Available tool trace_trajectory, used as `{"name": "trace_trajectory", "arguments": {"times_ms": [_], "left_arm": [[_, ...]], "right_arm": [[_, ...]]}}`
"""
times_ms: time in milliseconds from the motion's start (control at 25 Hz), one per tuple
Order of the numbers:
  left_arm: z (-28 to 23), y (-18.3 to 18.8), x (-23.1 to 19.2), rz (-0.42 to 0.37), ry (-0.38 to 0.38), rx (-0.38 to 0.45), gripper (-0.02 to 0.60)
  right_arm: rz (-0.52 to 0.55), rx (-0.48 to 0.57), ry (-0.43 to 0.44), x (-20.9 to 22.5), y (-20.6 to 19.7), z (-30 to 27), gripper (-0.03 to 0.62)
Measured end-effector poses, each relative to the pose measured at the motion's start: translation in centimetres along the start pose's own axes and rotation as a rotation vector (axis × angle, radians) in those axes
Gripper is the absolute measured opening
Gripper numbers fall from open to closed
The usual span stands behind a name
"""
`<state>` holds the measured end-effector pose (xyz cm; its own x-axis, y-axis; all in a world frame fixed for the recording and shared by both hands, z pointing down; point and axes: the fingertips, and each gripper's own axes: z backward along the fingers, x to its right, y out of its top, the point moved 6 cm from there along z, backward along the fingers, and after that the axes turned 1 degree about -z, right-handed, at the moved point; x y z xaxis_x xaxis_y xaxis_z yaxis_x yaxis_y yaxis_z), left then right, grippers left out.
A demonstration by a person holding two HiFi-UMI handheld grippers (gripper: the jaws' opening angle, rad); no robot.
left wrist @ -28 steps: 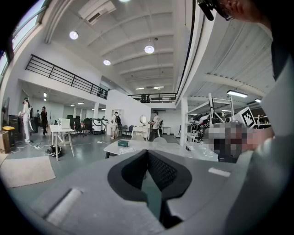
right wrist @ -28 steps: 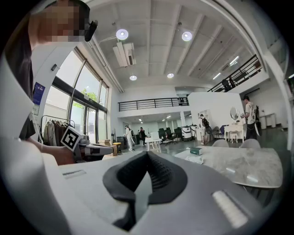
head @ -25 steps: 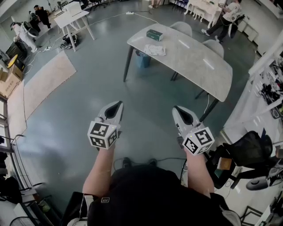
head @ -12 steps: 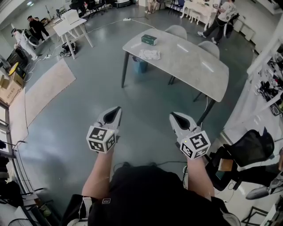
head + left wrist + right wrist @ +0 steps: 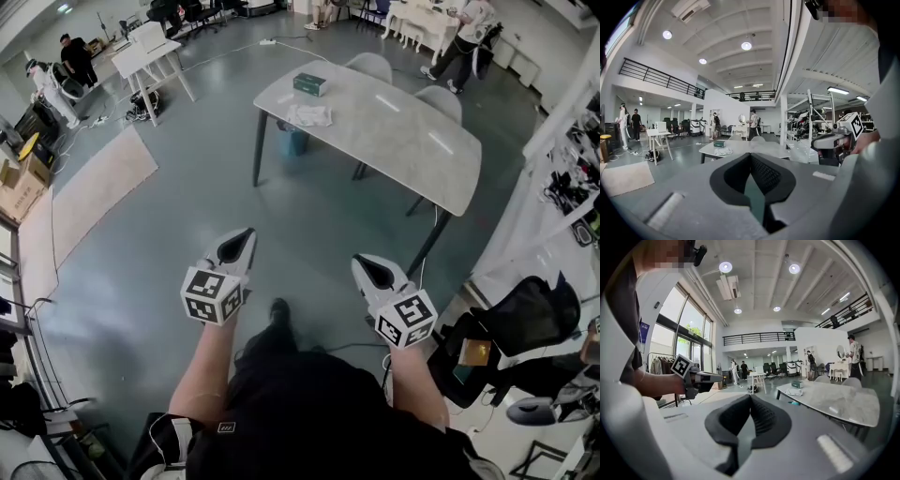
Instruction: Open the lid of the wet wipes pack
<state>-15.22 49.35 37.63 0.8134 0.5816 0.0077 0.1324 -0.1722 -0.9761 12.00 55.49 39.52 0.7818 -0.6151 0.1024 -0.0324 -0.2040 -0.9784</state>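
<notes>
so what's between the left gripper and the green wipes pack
Head view: bare grey floor, then the table edge and a crumpled white item just short of the wet wipes pack.

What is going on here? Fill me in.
A person holds a gripper in each hand over open floor, short of the grey table. The left gripper and right gripper are both shut and empty. A green pack and a white bundle lie at the table's far end, neither within reach.

Open workshop hall: grey concrete floor (image 5: 169, 253) around a long pale stone-topped table (image 5: 403, 131), white equipment shelving (image 5: 574, 183) right of it, black-railed mezzanine (image 5: 656, 77) beyond.
</notes>
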Motion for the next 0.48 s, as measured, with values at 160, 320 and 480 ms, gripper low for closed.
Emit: {"name": "trace_trajectory", "arguments": {"times_ms": [160, 320, 480], "left_arm": [[-3.1, 0.0, -0.4, 0.013, -0.041, -0.003, 0.009], [-6.9, 0.3, -2.6, 0.027, -0.073, -0.002, 0.009], [-11.2, 0.7, -6.7, 0.04, -0.088, -0.004, 0.009]], "right_arm": [[-0.021, -0.008, -0.025, 2.1, 0.1, -1.2, 0.002], [-0.033, -0.023, -0.031, 4.2, 0.5, -4.3, 0.002], [-0.054, -0.037, -0.037, 7.0, 1.3, -9.2, 0.002]]}}
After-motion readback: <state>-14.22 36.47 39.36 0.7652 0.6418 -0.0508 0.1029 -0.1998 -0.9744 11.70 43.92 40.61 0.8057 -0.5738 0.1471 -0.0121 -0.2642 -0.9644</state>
